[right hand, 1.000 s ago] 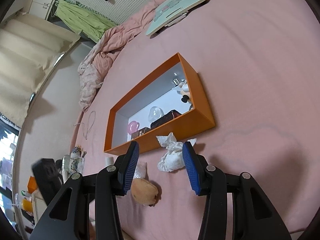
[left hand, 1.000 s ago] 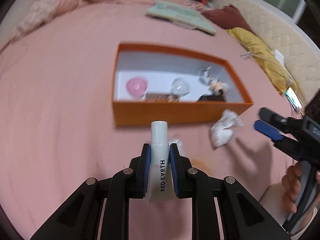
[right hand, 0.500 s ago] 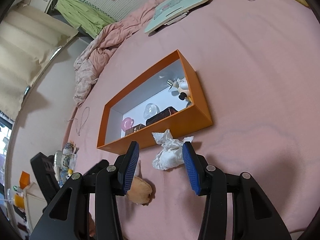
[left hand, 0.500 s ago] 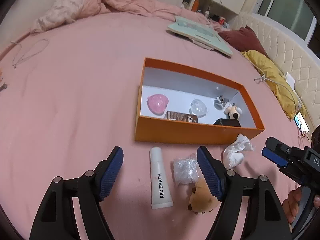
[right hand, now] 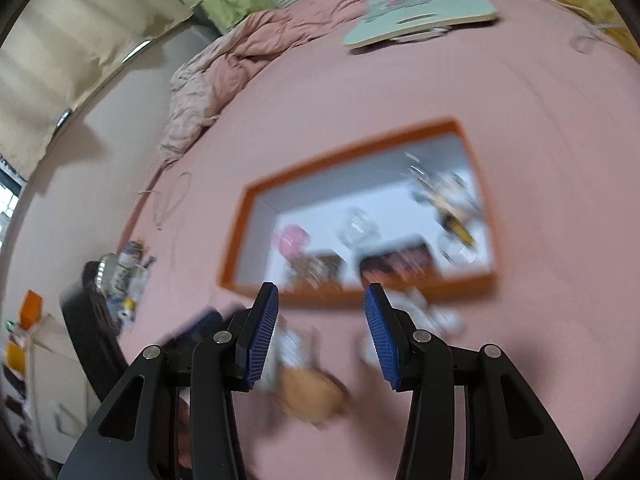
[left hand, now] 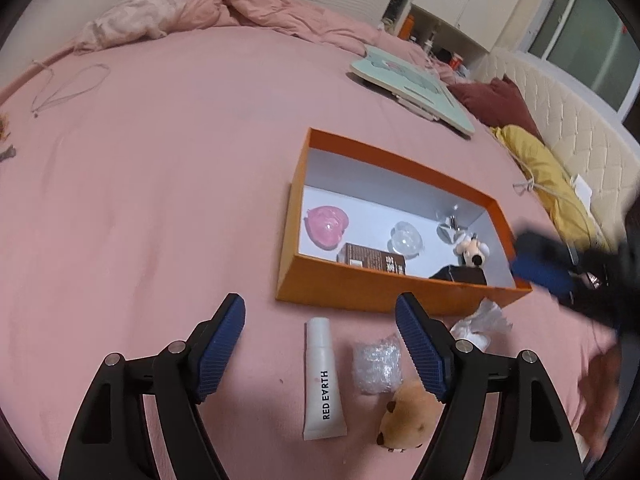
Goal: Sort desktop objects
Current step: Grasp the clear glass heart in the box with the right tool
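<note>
An orange box [left hand: 384, 292] with a white floor lies on the pink bed and holds a pink heart dish [left hand: 326, 226], a clear ball [left hand: 406, 238], a brown carton [left hand: 374, 260] and a small plush [left hand: 474, 252]. In front of it lie a white "RED EARTH" tube [left hand: 323, 380], a clear plastic wad [left hand: 377, 366], a tan plush toy [left hand: 406, 420] and crumpled tissue [left hand: 482, 320]. My left gripper [left hand: 320, 344] is open and empty above the tube. My right gripper [right hand: 318, 334] is open and empty; it shows blurred in the left wrist view [left hand: 540, 268] by the box's right end. The box [right hand: 360, 294] and tan plush [right hand: 312, 394] are blurred.
A mint-green board [left hand: 412, 88] lies beyond the box. A rumpled pink duvet [left hand: 192, 12] sits at the far left, a dark red pillow [left hand: 496, 102] and a yellow cushion [left hand: 540, 164] at the right. A thin cord [left hand: 68, 88] lies far left.
My left gripper let go of the tube, opened wide and pulled back. My right gripper has swung left toward the objects in front of the box, its view now blurred.
</note>
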Demonstrator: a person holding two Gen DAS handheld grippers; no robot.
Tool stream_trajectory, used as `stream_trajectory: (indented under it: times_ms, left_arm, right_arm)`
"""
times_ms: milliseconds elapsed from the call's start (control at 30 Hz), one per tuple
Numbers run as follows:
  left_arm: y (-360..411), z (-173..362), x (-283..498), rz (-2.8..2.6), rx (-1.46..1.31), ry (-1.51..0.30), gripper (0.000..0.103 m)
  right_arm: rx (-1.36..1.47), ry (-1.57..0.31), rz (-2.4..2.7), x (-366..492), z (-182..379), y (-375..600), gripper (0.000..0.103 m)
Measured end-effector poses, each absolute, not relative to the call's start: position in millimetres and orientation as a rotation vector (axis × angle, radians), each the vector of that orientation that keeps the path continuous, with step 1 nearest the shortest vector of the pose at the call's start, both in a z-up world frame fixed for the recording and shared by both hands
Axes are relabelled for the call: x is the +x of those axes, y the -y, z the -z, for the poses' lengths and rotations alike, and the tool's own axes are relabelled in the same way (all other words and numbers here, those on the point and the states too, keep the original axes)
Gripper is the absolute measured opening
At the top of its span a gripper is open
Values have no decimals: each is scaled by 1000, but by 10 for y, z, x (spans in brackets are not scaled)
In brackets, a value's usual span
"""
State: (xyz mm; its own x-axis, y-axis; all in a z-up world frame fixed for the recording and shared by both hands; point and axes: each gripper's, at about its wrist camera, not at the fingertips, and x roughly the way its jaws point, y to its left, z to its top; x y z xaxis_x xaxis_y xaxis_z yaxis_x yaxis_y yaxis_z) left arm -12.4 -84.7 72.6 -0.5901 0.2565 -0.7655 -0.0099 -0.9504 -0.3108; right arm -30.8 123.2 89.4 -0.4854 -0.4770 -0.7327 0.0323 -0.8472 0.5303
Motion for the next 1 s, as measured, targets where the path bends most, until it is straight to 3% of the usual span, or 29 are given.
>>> stream_trajectory:
  times_ms: [67, 400, 733, 833, 1000]
  left_arm:
    - [881, -722, -136, -2638, -1335, 451, 77]
    - [906, -755, -168, -2612, -1289, 515, 77]
    - [958, -754, -190, -2580, -1264, 613, 77]
    - [963, -751, -183, -2580, -1262, 616, 77]
    - [973, -746, -173, -2579, -1259, 622, 77]
  right_arm:
    - [1449, 635, 2364, -620, -954, -1123, 66]
    - [1894, 398, 2310, -1469, -396, -729, 67]
    - [2067, 302, 2268, -1578, -128, -578, 67]
    - [2101, 182, 2308, -1549, -118, -533, 44]
    - [2078, 240, 2314, -1491, -126, -650, 41]
